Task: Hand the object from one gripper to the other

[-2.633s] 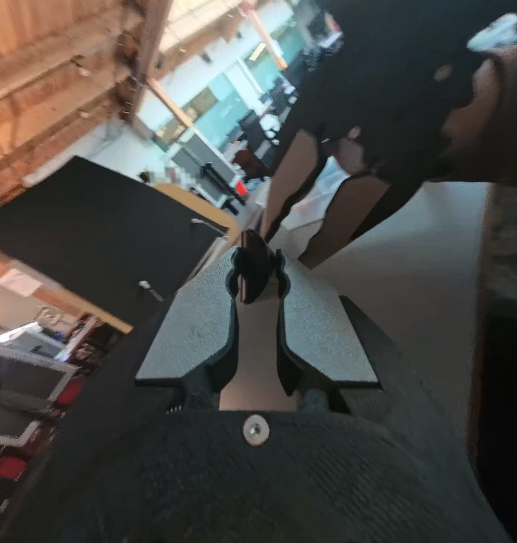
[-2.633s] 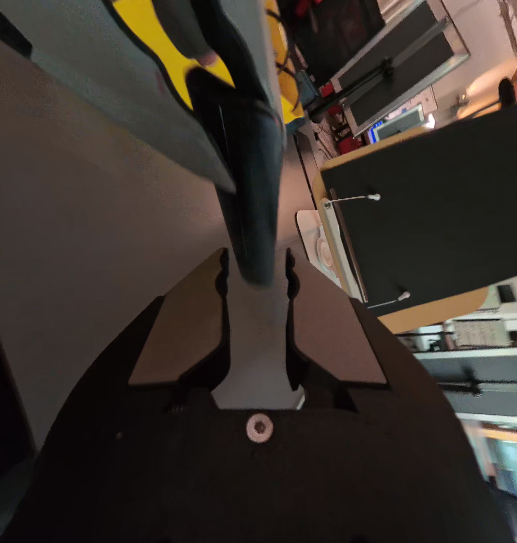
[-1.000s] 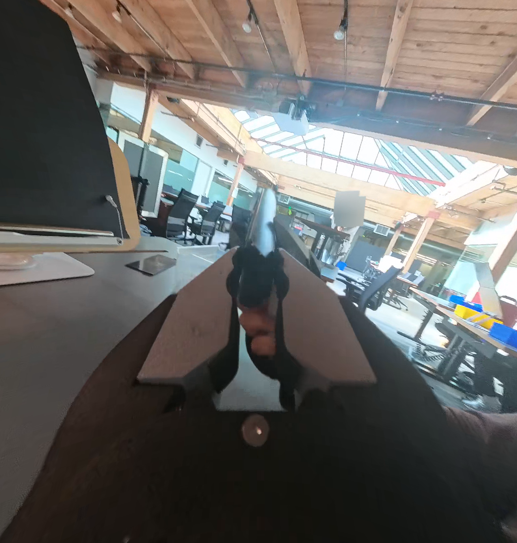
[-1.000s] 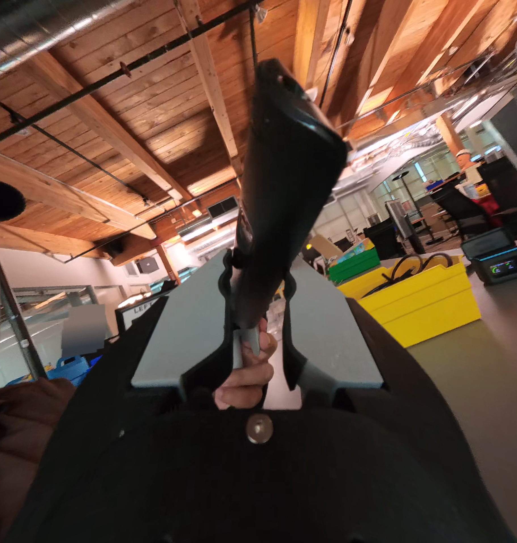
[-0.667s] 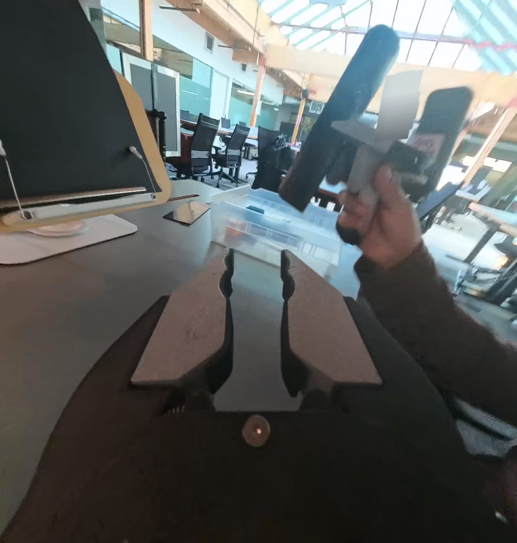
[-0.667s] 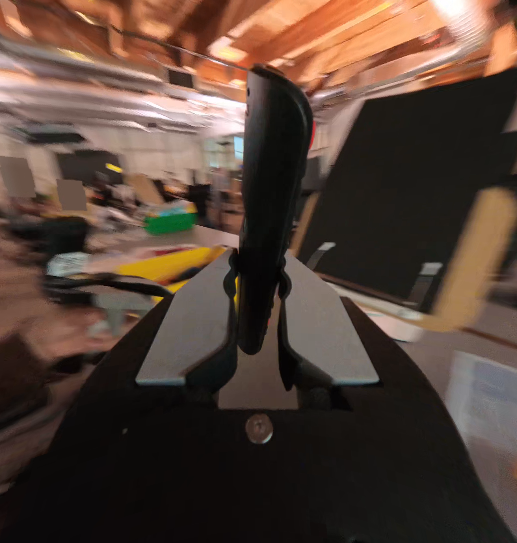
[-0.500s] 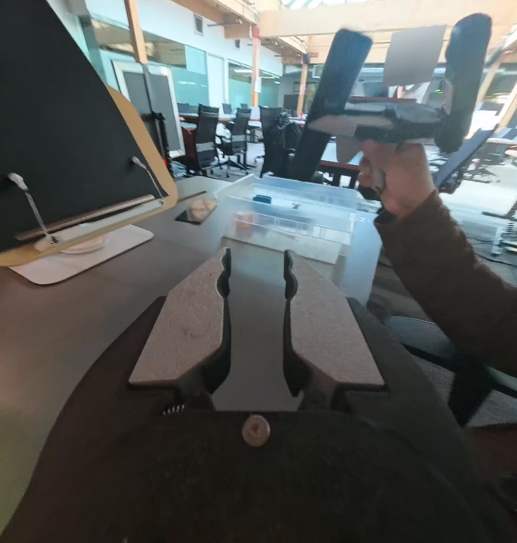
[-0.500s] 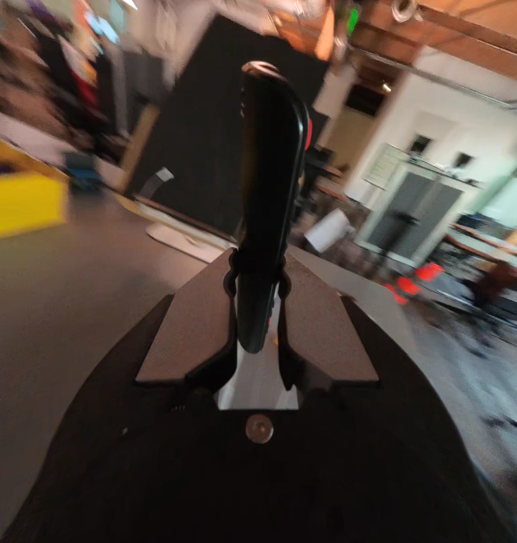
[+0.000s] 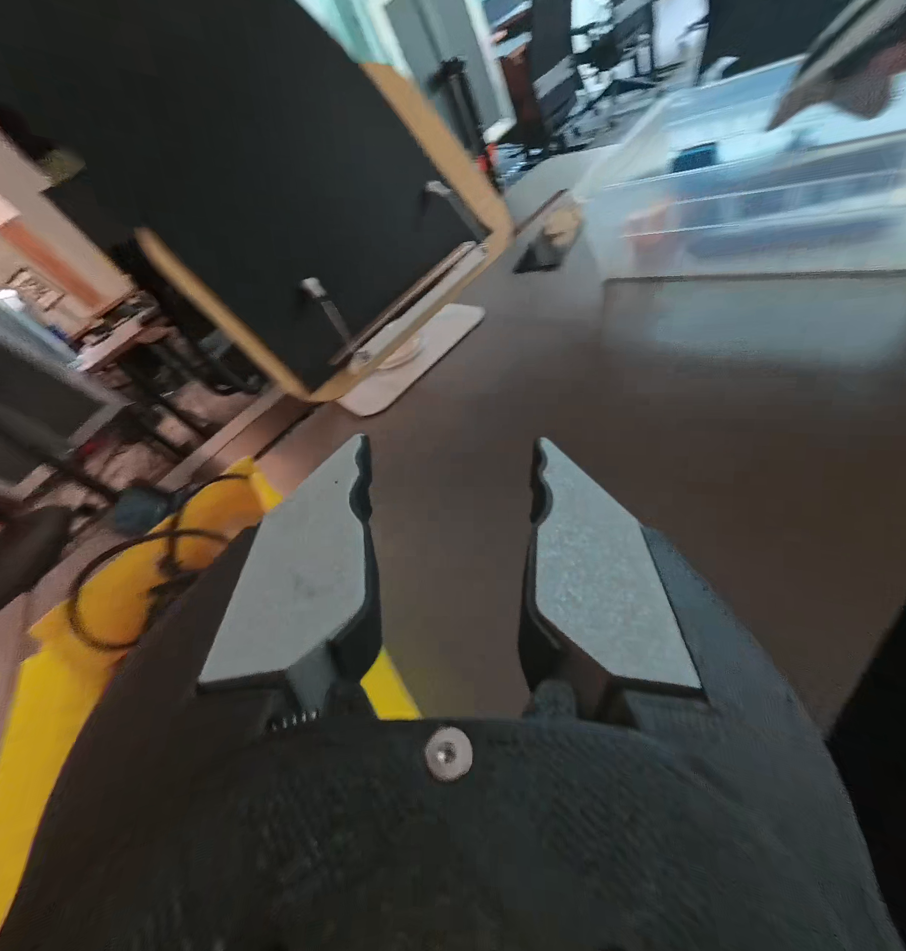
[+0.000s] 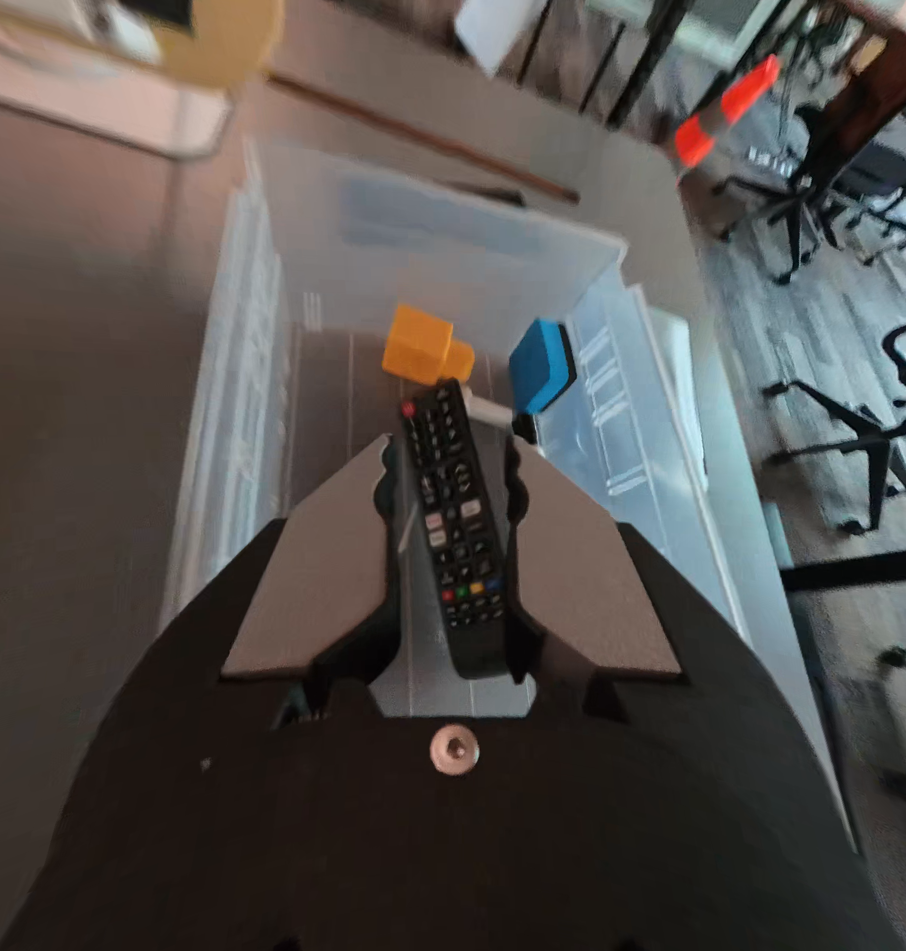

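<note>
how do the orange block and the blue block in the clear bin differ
Colour: the orange block is orange; the blue block is blue with a dark edge.
Shape: the orange block is boxy with a smaller stub on one side; the blue block looks like a rounded pad.
Place: the orange block sits mid-bin, the blue block against the right wall.
Both lie in the clear bin, beyond the remote.
</note>
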Demonstrator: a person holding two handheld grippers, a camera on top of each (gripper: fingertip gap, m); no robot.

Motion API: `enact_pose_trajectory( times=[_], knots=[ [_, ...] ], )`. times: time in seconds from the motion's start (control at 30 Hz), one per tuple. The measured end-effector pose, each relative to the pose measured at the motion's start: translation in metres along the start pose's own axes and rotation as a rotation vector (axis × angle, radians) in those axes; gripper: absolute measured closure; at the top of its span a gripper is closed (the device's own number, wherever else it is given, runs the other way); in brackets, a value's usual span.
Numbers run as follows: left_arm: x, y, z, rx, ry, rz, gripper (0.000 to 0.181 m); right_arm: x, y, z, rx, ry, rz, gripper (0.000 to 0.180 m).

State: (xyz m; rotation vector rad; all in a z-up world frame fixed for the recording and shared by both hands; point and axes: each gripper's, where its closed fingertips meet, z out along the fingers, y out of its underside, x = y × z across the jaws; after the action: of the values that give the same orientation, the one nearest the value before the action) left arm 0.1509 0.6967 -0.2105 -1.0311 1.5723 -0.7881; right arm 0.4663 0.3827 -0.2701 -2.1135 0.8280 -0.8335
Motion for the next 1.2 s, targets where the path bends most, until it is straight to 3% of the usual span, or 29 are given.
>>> enact_pose_trajectory(
  times=[0.13, 0.2, 0.4, 0.53, 0.77, 0.9, 1.2],
  knots=[
    [-0.121, 0.024, -0.052, -0.034, -0.429, -0.029, 0.129, -0.029, -0.041, -0.04, 0.212, -0.15, 0.019, 0.133],
    [-0.157, 0.043, -0.078, -0.071, -0.544, -0.055, 0.131, -0.054, -0.055, -0.057, 0.271, -0.277, 0.059, 0.134],
    [-0.179, 0.088, -0.085, -0.124, -0.486, -0.214, 0.125, -0.165, -0.074, -0.098, 0.308, -0.806, 0.087, 0.117],
    [-0.173, 0.112, -0.067, -0.187, -0.407, -0.256, 0.126, -0.227, -0.065, -0.074, 0.27, -0.921, 0.04, 0.116],
    [-0.153, 0.141, -0.036, -0.273, -0.286, -0.289, 0.129, -0.274, -0.034, -0.005, 0.26, -0.849, -0.03, 0.124],
    [-0.142, 0.145, -0.025, -0.287, -0.236, -0.286, 0.131, -0.27, -0.043, -0.012, 0.349, -0.806, -0.072, 0.133],
    [-0.143, 0.136, -0.023, -0.26, -0.266, -0.272, 0.136, -0.262, -0.035, 0.001, 0.31, -0.721, -0.106, 0.134]
  ],
)
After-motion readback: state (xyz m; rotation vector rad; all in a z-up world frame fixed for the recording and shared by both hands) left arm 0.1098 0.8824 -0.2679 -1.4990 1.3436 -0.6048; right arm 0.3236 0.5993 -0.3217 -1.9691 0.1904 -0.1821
